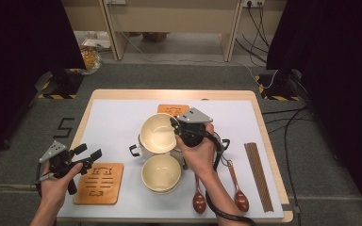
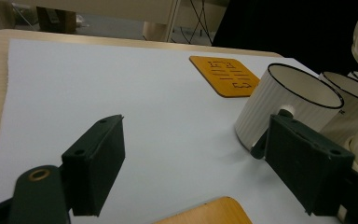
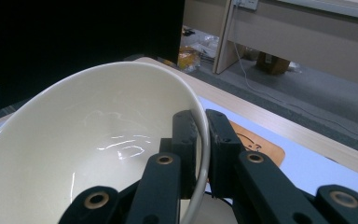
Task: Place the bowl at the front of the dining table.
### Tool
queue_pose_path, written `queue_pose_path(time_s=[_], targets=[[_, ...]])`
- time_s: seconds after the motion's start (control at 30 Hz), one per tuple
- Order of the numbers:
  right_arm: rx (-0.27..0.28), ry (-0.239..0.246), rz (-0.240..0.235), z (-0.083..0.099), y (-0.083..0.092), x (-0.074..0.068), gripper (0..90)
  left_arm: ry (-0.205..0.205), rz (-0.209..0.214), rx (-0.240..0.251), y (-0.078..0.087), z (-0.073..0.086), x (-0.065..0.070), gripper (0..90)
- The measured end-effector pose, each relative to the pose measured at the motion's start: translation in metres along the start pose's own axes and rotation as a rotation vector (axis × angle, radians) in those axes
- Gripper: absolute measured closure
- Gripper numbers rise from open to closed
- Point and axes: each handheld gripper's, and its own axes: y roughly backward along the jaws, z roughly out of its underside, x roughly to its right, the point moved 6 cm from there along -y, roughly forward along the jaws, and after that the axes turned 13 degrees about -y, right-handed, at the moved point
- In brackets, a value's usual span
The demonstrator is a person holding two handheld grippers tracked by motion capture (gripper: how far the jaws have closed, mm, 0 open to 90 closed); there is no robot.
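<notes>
High view: the right claw (image 1: 178, 126) pinches the raised bowl (image 1: 157, 133) by its rim, mid-tabletop, tilted above a white mug (image 1: 139, 149). It could slip and knock the second bowl (image 1: 160, 173).

Left claw view: the left claw (image 2: 193, 165) gapes, holding nothing.

Right claw view: the rim sits clamped between both pads (image 3: 186, 135).

You have open mat (image 1: 118, 127) on the left and far side. Mugs (image 2: 286, 105), a lower bowl (image 1: 160, 173) and two spoons (image 1: 199, 200) crowd the centre; chopsticks (image 1: 259, 176) line the right edge.
</notes>
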Motion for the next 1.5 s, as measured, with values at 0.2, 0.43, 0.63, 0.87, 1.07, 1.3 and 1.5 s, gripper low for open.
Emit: queue_pose_path(time_s=[0.2, 0.43, 0.63, 0.87, 1.07, 1.3, 1.5], targets=[[-0.001, -0.009, 0.006, 0.000, -0.003, 0.003, 83.1, 0.001, -0.001, -0.001, 0.001, 0.000, -0.001, 19.3], [-0.002, -0.004, 0.009, -0.002, -0.007, 0.005, 83.1, 0.000, -0.002, -0.001, 0.001, 0.000, -0.001, 19.3], [0.004, -0.009, 0.016, -0.006, -0.007, 0.006, 83.1, 0.000, -0.002, -0.002, 0.001, 0.000, -0.002, 19.3], [0.006, -0.012, 0.023, -0.009, -0.009, 0.009, 83.1, 0.001, -0.004, -0.004, 0.001, 0.001, -0.002, 19.4], [0.009, -0.014, 0.028, -0.011, -0.010, 0.013, 83.1, 0.003, -0.002, -0.003, 0.000, 0.001, -0.001, 19.4], [0.011, -0.017, 0.035, -0.014, -0.011, 0.016, 83.1, 0.002, -0.001, -0.005, 0.000, 0.001, -0.001, 19.4], [0.005, -0.020, 0.038, -0.014, -0.014, 0.017, 83.1, 0.006, -0.001, -0.003, 0.000, 0.001, -0.001, 19.4]])
